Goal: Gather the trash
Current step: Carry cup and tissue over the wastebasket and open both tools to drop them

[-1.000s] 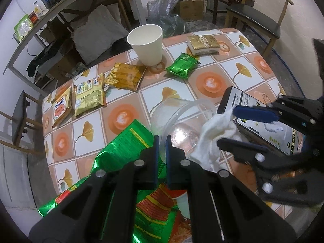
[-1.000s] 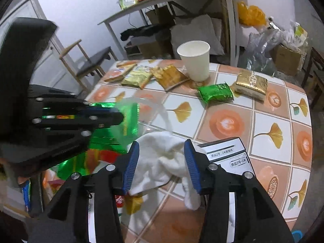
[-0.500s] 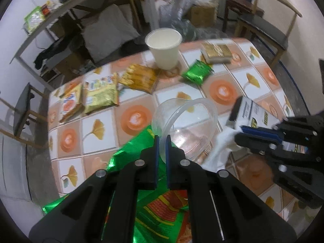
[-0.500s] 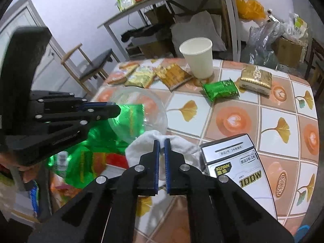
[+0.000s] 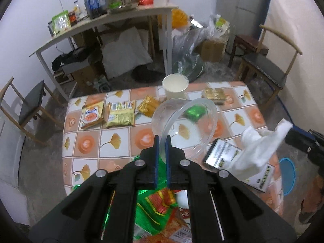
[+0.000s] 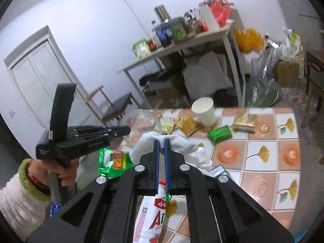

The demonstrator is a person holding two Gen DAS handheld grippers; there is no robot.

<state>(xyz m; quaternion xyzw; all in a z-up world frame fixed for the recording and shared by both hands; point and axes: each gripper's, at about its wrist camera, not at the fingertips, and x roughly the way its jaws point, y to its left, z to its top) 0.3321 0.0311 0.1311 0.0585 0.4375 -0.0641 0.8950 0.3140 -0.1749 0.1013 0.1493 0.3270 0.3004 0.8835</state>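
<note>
— What does the room look like?

— A tiled worktop [image 5: 113, 139] with orange medallions and ginkgo-leaf squares stands on a grey concrete floor [image 5: 40, 133], white walls around it. Behind it a long pale side table [image 5: 105, 23] is crowded with bottles and packets, and wooden chairs with dark seats [image 5: 269, 68] stand at either side. On the worktop sit a white paper cup [image 5: 175, 86], upright, a row of yellow and gold snack packets [image 5: 121, 114], a small green foil packet [image 6: 220, 133] and a black-and-white carton [image 5: 226, 156].

— And the trash being collected?

— The left gripper [image 5: 162, 141] has its blue-padded fingers [image 5: 156, 147] clenched on the rim of a clear round plastic bowl [image 5: 188, 123], held above the worktop and tipped on edge, its mouth facing toward the right gripper (the green packet shows through its wall). The right gripper [image 6: 161, 144] is pinched on a crumpled white tissue [image 6: 180, 143], which is off the worktop just beside the bowl. In the left wrist view the tissue's long axis slants from lower left to upper right, one loose corner pointing up.

— Anything beneath them?

— Shiny green and red foil wrappers [image 5: 160, 200] lie at the near edge.
</note>
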